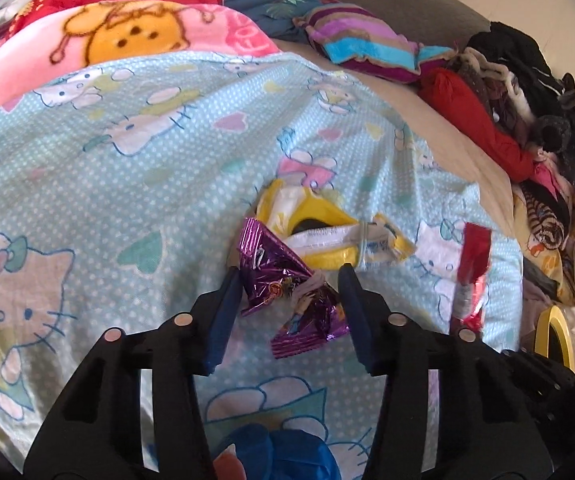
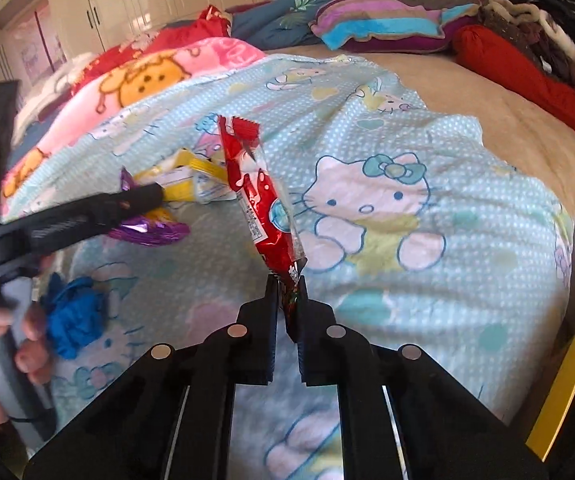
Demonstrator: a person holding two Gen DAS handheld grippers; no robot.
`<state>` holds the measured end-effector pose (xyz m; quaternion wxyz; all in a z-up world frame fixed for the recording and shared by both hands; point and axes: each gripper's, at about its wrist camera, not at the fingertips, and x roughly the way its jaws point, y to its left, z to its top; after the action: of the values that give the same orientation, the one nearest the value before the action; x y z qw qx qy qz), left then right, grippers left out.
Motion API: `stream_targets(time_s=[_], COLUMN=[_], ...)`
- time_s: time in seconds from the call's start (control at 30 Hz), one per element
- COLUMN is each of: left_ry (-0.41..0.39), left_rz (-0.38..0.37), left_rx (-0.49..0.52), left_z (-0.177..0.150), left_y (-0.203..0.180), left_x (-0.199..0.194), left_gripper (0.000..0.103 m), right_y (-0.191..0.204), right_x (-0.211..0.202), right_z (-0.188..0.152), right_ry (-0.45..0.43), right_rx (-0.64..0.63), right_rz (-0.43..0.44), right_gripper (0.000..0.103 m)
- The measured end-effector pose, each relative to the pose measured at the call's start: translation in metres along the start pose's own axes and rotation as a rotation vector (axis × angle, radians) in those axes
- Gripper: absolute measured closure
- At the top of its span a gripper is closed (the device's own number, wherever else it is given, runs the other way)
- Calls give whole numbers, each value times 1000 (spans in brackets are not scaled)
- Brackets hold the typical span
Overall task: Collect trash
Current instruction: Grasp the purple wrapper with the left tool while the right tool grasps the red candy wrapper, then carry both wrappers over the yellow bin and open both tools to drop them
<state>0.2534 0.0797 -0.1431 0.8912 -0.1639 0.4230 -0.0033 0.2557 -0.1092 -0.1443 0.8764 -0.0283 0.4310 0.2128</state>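
A crumpled purple foil wrapper lies on the light-blue cartoon-cat bedsheet. My left gripper is open, one finger on each side of the wrapper and close against its edges. A yellow and white wrapper lies just beyond it. My right gripper is shut on the lower end of a red snack wrapper, which stands up off the sheet. From the right wrist view the left gripper reaches in from the left over the purple wrapper. The red wrapper also shows in the left wrist view.
A crumpled blue piece lies on the sheet near a person's hand. Blankets and pillows pile up at the far side. A heap of clothes lines the right. A yellow rim stands beside the bed.
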Motion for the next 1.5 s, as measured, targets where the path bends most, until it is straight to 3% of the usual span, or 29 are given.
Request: stream_targets(time_s=[0.23, 0.9, 1.5], left_ry=[-15, -148, -190], left_rz=[-54, -180, -257], left_rx=[-1, 104, 210], left_z=[-15, -38, -51], left_y=[-6, -70, -120], left_x=[-17, -92, -129], left_gripper=[74, 75, 75], right_y=[-7, -25, -65], right_x=[-31, -105, -158], right_z=[-23, -46, -56], right_ry=[-38, -132, -202], right_rx=[86, 143, 234], right_rz=[55, 52, 4], right_gripper=[95, 95, 95])
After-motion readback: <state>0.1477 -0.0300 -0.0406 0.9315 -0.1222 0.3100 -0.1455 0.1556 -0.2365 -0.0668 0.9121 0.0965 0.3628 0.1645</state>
